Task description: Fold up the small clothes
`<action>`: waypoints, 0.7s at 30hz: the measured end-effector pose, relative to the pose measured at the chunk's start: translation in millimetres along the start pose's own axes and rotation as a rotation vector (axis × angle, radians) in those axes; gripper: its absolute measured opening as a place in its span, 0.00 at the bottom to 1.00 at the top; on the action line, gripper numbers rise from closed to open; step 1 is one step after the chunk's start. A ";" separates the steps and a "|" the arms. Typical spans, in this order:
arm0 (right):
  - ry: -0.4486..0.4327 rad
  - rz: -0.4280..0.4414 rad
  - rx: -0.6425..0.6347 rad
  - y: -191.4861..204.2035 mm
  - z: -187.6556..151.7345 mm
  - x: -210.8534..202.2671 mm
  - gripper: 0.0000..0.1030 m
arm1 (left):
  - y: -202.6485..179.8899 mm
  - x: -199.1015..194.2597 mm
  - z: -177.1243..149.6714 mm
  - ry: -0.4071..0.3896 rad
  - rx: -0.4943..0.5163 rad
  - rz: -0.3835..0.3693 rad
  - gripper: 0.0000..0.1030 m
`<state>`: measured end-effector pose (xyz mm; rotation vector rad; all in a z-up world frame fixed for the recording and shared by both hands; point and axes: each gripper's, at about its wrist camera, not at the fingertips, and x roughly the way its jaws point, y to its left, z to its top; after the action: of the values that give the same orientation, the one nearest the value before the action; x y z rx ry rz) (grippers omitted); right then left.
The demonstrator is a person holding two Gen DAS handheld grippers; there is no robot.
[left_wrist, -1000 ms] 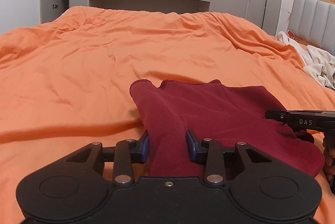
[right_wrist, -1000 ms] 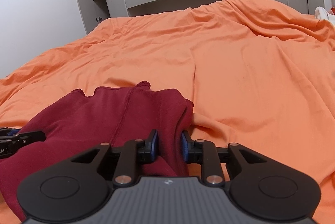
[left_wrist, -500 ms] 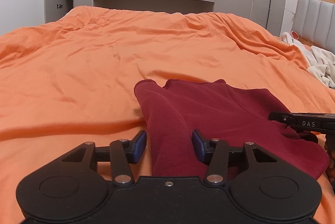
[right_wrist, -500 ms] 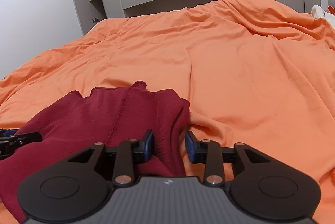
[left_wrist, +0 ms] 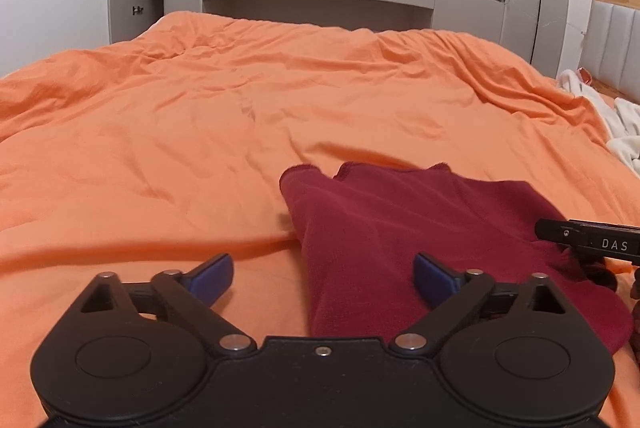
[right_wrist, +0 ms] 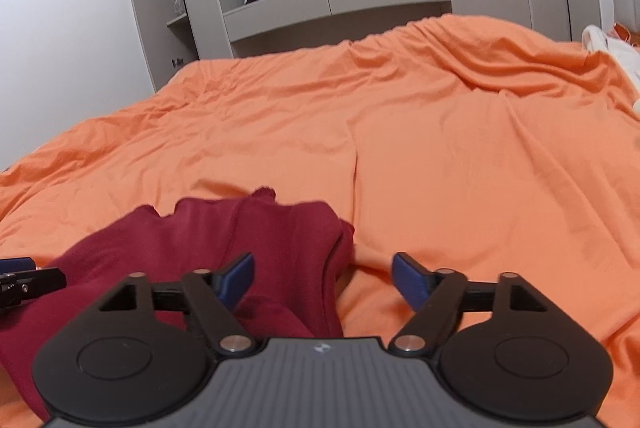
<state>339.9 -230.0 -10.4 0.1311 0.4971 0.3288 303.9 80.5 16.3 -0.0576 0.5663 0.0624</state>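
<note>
Both your grippers, left gripper (left_wrist: pixel 322 274) and right gripper (right_wrist: pixel 323 278), angled down, jaws just spread wide, gripping nothing; maroon garment (left_wrist: pixel 400 228) released; orange bedcover (left_wrist: pixel 200 132) open beyond.

Both claws are pointing forward and slightly downward, side by side. The left claw (left_wrist: pixel 322 278) is standing wide, its jaws having just been opening; the right claw (right_wrist: pixel 322 278) likewise, gripping nothing.
</note>
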 end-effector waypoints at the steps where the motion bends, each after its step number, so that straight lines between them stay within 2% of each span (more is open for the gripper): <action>1: -0.010 0.001 -0.002 1.2 1.1 -2.8 0.88 | -0.5 -2.4 0.7 -0.005 0.000 -0.002 0.98; 7: -0.077 0.012 -0.004 7.6 7.6 -25.3 1.00 | -4.2 -14.7 3.4 -0.028 0.001 -0.006 0.99; 16: -0.216 0.029 -0.037 23.2 21.1 -72.8 1.00 | -2.9 -51.5 15.0 -0.132 -0.043 -0.029 0.99; 21: -0.273 0.042 -0.033 30.5 13.9 -101.1 1.00 | -3.7 -80.5 15.4 -0.202 -0.052 -0.041 0.99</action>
<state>254.5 -236.3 52.9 0.1521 0.2194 0.3540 244.6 74.4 72.7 -0.1121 0.3611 0.0426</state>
